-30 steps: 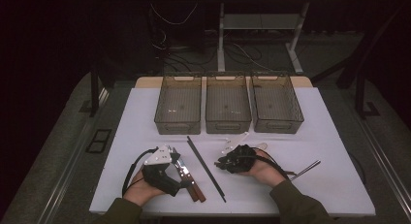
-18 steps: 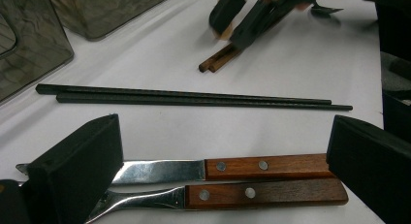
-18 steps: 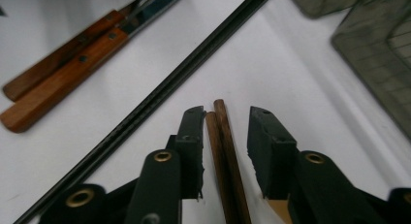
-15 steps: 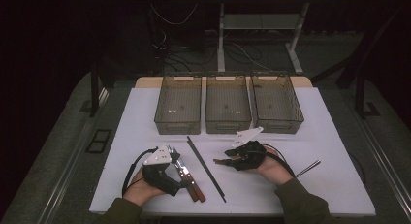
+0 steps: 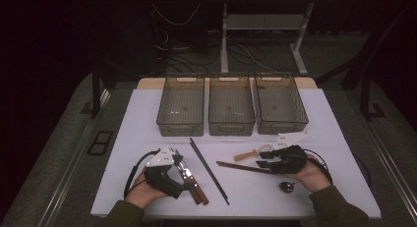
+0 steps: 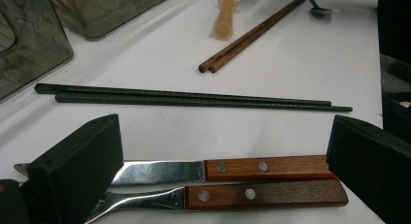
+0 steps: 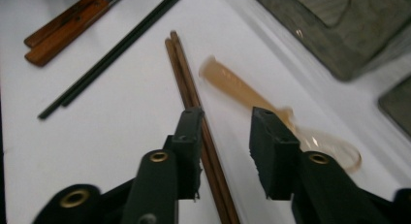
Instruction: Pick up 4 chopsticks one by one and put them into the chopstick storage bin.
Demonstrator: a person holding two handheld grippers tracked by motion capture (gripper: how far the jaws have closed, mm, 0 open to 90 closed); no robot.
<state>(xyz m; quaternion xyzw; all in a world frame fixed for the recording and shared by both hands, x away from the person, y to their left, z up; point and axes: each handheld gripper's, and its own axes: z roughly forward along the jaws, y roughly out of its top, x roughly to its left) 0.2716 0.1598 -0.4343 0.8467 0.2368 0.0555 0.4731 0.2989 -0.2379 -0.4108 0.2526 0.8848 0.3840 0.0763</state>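
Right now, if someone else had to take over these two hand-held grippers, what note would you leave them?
Left gripper: open, jaws either side of the wooden-handled knife and fork on the table.
Right gripper: open, empty, just narrowing, above the brown chopsticks and amber spoon.
Black chopsticks lie between the hands; a small metal spoon sits near the right hand.
Three bins: empty. Nothing sorted yet.

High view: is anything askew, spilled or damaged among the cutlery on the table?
Nothing stands out. The three bins stand squared in a row, and the black chopsticks, brown chopsticks, wooden-handled knife and fork and translucent spoon lie flat and intact.
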